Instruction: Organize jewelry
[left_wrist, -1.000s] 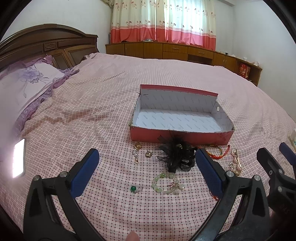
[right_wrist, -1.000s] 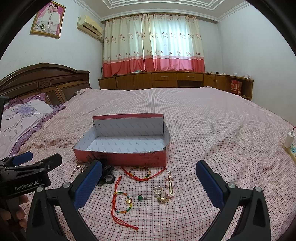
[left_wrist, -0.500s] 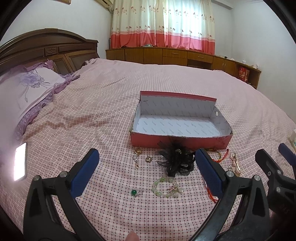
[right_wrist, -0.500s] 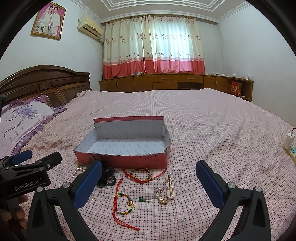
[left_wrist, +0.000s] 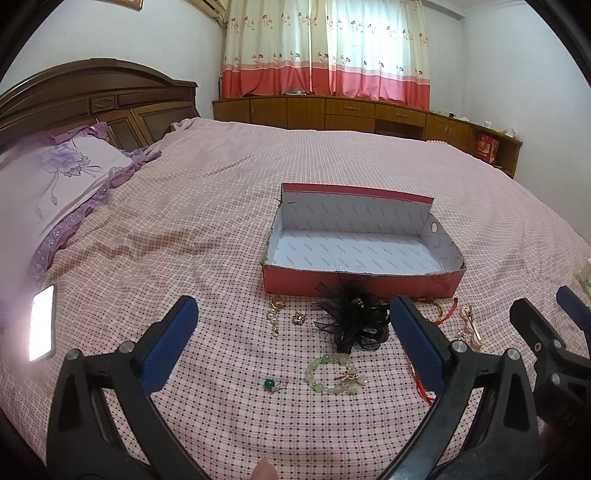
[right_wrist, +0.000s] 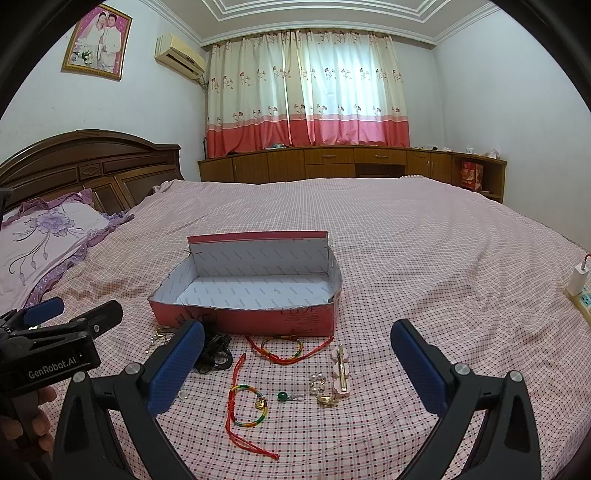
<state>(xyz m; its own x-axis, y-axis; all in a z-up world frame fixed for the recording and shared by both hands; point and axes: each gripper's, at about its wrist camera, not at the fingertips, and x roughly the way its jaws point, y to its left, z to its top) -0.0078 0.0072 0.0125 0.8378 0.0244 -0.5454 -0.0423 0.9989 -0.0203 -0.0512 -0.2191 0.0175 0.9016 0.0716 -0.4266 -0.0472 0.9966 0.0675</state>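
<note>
An open red box (left_wrist: 364, 284) (right_wrist: 258, 319) with a white inside lies on the checked bedspread and holds nothing. In front of it are scattered a black feather hair piece (left_wrist: 354, 321), a pale green bead bracelet (left_wrist: 334, 374), a green bead charm (left_wrist: 271, 385) (right_wrist: 283, 397), small gold earrings (left_wrist: 277, 306), red cord bracelets (right_wrist: 280, 349) (right_wrist: 245, 404) and a pink hair clip (right_wrist: 341, 373). My left gripper (left_wrist: 295, 339) hovers open over the jewelry, holding nothing. My right gripper (right_wrist: 295, 363) is open too, above the cord bracelets.
A lit phone (left_wrist: 42, 326) lies on the bed at the left. A pillow (left_wrist: 48, 184) and wooden headboard (left_wrist: 99, 99) are at the far left. A power strip with a charger (right_wrist: 580, 288) sits at the bed's right edge. Cabinets (right_wrist: 351, 162) line the far wall.
Both grippers have drawn back and tilted up a little, so the box and jewelry sit slightly farther off in view. Nothing on the bed has moved.
</note>
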